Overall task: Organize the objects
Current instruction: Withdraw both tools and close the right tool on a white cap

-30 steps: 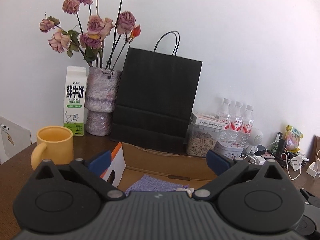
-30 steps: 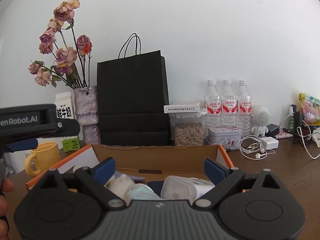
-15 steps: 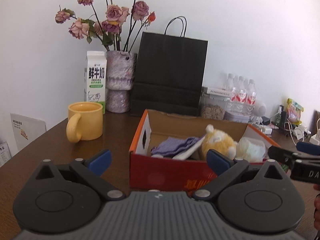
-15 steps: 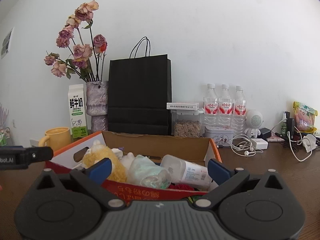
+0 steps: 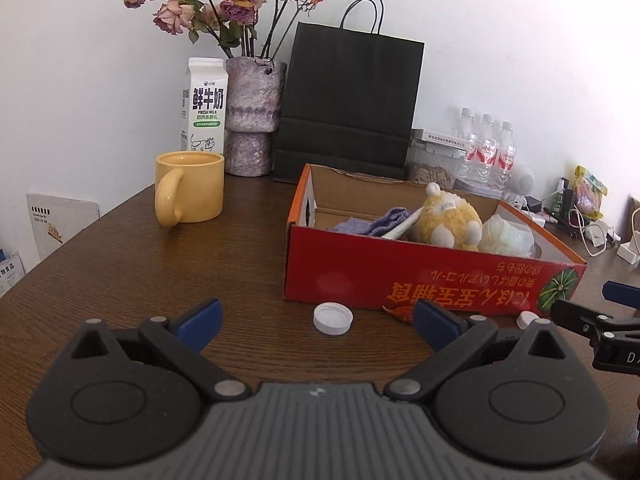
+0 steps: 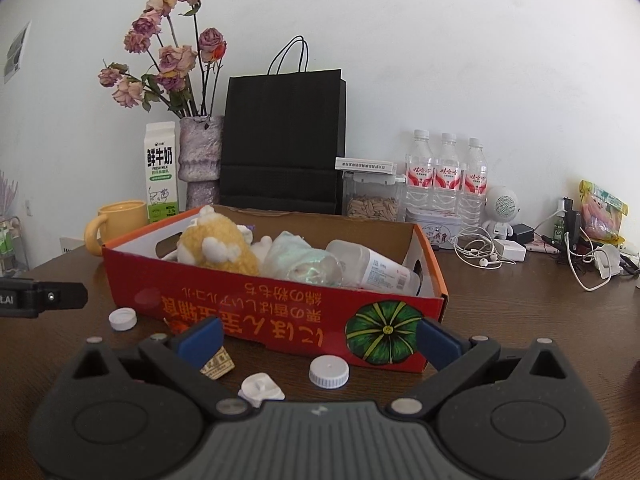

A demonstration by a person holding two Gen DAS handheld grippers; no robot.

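A red cardboard box stands on the brown table, holding a yellow plush toy, a purple cloth, a crumpled plastic bag and a white bottle. Loose on the table before it lie a white cap, a second cap, a white plastic piece and a folded paper scrap. My left gripper is open and empty, level with the first cap. Nothing sits between the open jaws of my right gripper, in front of the box's right corner.
A yellow mug, a milk carton, a vase of dried roses and a black paper bag stand behind the box. Water bottles, a seed jar and tangled cables crowd the right.
Both grippers have drawn back from over the box and sunk toward the table. The box's red front wall and the small items in front of it have come into view.
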